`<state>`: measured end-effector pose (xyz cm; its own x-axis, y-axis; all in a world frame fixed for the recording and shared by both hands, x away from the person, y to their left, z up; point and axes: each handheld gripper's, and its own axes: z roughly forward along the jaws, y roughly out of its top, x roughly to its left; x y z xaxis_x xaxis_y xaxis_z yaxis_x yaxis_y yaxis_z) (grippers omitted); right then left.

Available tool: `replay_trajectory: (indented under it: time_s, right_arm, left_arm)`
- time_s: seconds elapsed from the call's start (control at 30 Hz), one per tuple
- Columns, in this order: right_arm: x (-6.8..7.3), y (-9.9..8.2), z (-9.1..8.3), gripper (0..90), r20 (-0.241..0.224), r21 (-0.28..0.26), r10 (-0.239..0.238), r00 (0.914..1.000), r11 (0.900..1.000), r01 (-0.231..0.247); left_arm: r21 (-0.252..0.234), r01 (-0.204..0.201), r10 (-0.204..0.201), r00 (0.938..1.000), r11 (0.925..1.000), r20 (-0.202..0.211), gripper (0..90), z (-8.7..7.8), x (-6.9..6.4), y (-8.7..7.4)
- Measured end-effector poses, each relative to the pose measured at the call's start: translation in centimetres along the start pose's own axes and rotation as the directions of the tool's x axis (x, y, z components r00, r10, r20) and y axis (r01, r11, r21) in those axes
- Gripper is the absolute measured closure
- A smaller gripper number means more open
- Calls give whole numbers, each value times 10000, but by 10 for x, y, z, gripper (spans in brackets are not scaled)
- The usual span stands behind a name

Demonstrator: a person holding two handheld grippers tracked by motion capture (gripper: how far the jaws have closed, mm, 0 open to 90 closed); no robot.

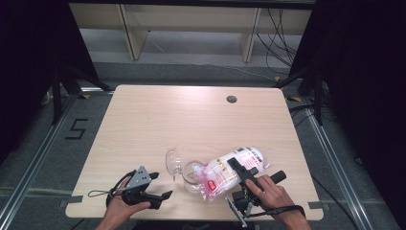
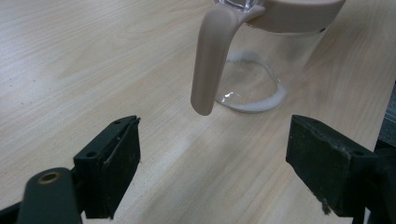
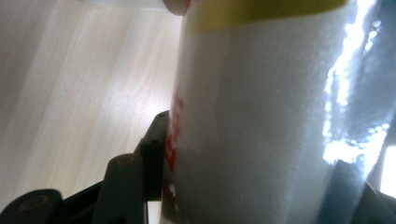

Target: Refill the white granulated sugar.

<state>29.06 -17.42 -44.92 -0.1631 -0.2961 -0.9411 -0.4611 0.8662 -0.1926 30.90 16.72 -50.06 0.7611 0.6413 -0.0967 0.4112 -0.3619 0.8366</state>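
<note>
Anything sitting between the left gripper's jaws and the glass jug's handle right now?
No. In the left gripper view, only bare table lies between the open left gripper and the jug handle; the high view agrees.

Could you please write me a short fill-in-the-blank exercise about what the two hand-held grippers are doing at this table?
1. The right hand-held gripper is shut on a plastic ____ of white powder.
2. The bag is tipped with its mouth toward the clear glass ____.
3. The left hand-held gripper has its jaws ____, with nothing between them.
4. The jug has a beige ____ that points toward the left hand-held gripper.

Missing words: bag; jug; open; handle
</note>
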Motion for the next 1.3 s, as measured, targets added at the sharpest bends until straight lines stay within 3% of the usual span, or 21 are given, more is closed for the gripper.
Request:
replay_trajectory:
  time_s: [0.07,0.1,0.33,0.4,0.43,0.53,0.6,0.67,0.7,0.8,0.93,0.97,1.3]
  right_arm:
    - [0,0,0,505,21,-15,-1,10000,10000,1]
    - [3,0,-2,505,-112,261,434,9990,9987,-431]
    - [3,0,0,507,-95,248,222,9997,9995,-219]
    - [1,0,1,507,-53,155,-171,9998,9997,172]
    - [2,0,-1,508,-75,315,36,10000,9995,-33]
    - [1,0,0,508,79,166,-191,9998,9997,190]
    - [0,1,0,509,-51,247,-293,9996,9993,294]
    - [1,1,0,509,-87,296,-143,9999,9995,146]
    - [-1,1,0,510,-23,249,-583,9983,9980,584]
    - [-3,2,0,511,5,280,-778,9970,9966,777]
    - [-2,3,1,512,-24,253,-704,9975,9972,705]
    - [-3,4,1,513,42,256,-917,9958,9955,915]
    - [-6,5,1,517,176,241,-1046,9944,9943,1042]
  left_arm:
    - [4,-7,7,10000,10000,5,174,0,0,0]
    - [4,-3,3,10000,10000,4,174,0,0,0]
    - [46,-3,3,10000,10000,48,174,0,0,0]
    - [10,-11,11,10000,10000,31,174,0,1,0]
    - [10,-14,14,10000,10000,32,174,0,1,0]
    - [50,-16,16,10000,10000,20,174,0,0,0]
    - [68,-17,17,10000,10000,27,174,0,0,0]
    - [43,1,-1,10000,10000,44,174,0,0,0]
    - [42,5,-6,10000,10000,46,174,0,0,0]
    - [-11,12,-12,10000,10000,56,174,0,0,0]
    - [37,-4,4,10000,10000,50,174,0,0,0]
    - [41,1,-1,10000,10000,46,174,0,0,0]
    - [56,-3,3,10000,10000,19,174,0,0,0]
